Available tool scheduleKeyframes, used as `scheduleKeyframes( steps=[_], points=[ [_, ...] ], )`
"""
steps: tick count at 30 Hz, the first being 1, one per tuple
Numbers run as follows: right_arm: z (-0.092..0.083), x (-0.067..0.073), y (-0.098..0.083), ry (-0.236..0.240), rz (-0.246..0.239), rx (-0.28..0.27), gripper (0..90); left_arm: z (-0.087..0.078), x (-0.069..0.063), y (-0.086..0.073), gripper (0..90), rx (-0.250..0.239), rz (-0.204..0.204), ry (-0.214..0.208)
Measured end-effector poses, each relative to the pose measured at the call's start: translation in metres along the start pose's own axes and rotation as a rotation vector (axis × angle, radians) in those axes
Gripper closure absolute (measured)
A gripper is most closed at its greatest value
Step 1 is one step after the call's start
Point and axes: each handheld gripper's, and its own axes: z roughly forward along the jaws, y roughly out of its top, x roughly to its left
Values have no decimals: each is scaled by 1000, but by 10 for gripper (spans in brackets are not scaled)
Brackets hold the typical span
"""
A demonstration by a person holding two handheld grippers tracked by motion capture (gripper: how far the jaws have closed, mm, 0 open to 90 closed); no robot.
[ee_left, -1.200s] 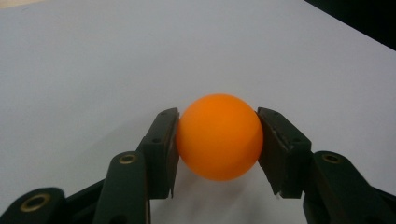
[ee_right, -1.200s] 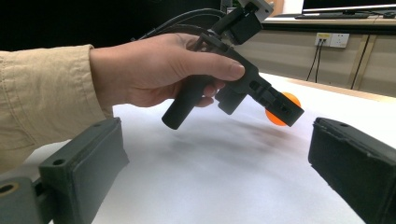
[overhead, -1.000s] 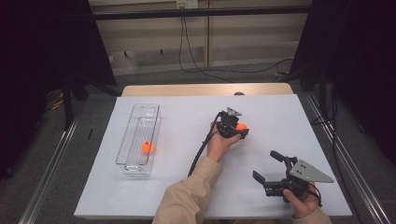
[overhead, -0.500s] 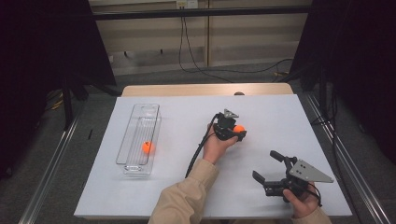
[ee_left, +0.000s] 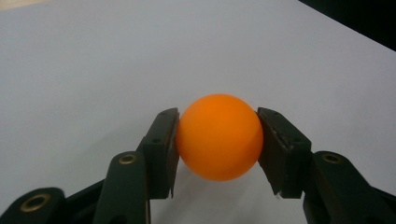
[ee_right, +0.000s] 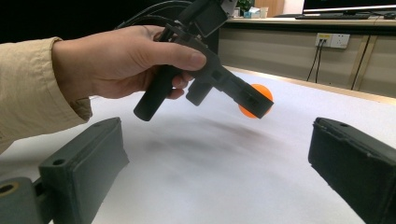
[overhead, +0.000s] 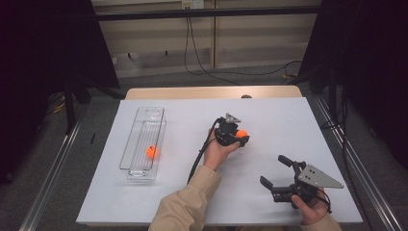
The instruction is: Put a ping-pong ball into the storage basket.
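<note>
The left gripper (overhead: 239, 136), just right of centre in the high view, has its two black jaws clamped on a small, smooth, orange plastic ball (ee_left: 218, 137). In the left gripper view the pads press the ball at opposite points of its widest girth, one from each side, and the ball sits in the lower middle of that frame, lifted a little clear of the white bench (overhead: 269, 120). The right gripper view, looking across from the side, shows the same ball (ee_right: 254, 100) pinched at the end of the left gripper (ee_right: 252, 101) in the upper right part of the frame, with a soft shadow on the bench below it.

The ball looks hollow and very light, like a table-tennis ball: stiff enough to keep its shape, but slick and round, so it would probably squirt out if the pads sat off its middle. The hold across the widest part seems the safest one, with modest pressure, since a thin shell could dent.

Its surface is matt, evenly orange, with no marking visible.

The right gripper (overhead: 276, 172), at the lower right of the high view, stands wide with nothing between its jaws.

Towards the left of that view lies a long clear plastic tray (overhead: 136, 144) holding a second orange ball (overhead: 152, 152).
</note>
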Motion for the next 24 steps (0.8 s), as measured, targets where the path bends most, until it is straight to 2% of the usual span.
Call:
scheduleKeyframes(
  steps=[24],
  points=[
    [0, -1, 0, -4, 1, -1, 27, -16, 3, -9, 509, 3, -3, 1]
  ],
)
